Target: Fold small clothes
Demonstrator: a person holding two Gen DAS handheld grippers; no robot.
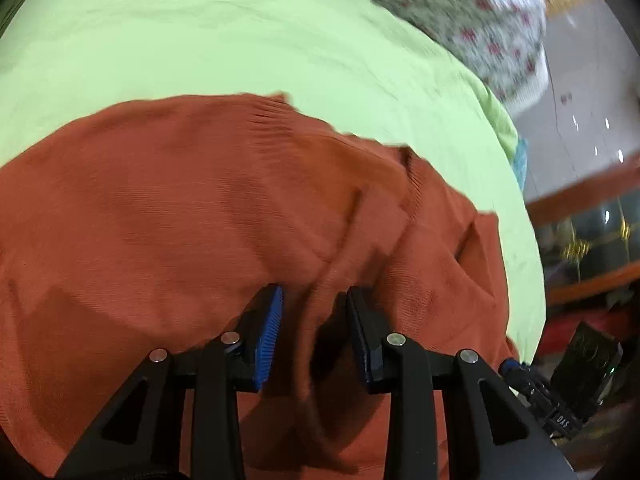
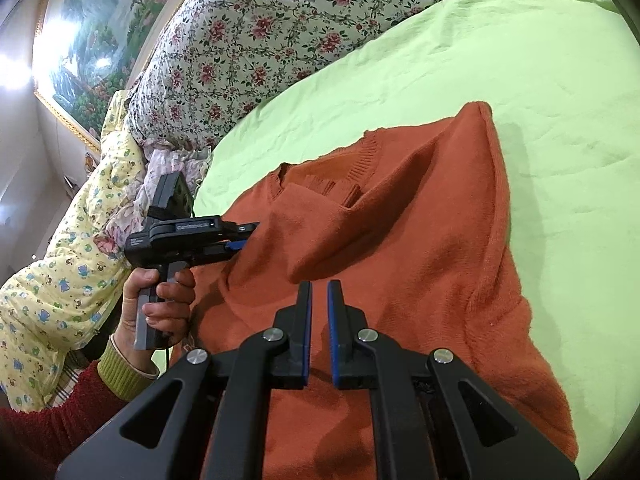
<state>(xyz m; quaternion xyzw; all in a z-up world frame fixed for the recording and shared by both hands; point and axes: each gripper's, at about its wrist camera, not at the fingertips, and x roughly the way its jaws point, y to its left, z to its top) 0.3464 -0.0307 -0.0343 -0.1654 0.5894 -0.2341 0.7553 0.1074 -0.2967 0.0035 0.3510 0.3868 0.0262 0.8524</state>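
An orange knit sweater (image 2: 420,240) lies on a light green bed sheet (image 2: 520,80), partly folded, with a flap raised toward the far side. In the left wrist view the sweater (image 1: 160,208) fills the foreground. My left gripper (image 1: 314,300) has its jaws partly apart with a raised ridge of sweater cloth between them; whether it pinches the cloth is unclear. From the right wrist view the left gripper (image 2: 244,236) touches the sweater's left edge. My right gripper (image 2: 319,288) hovers just over the sweater's middle, jaws nearly closed with a narrow empty gap.
A floral quilt (image 2: 260,32) is bunched along the far side of the bed, also seen in the left wrist view (image 1: 460,12). A yellow patterned blanket (image 2: 60,280) lies at the left. The bed edge and floor (image 1: 580,100) are at the right.
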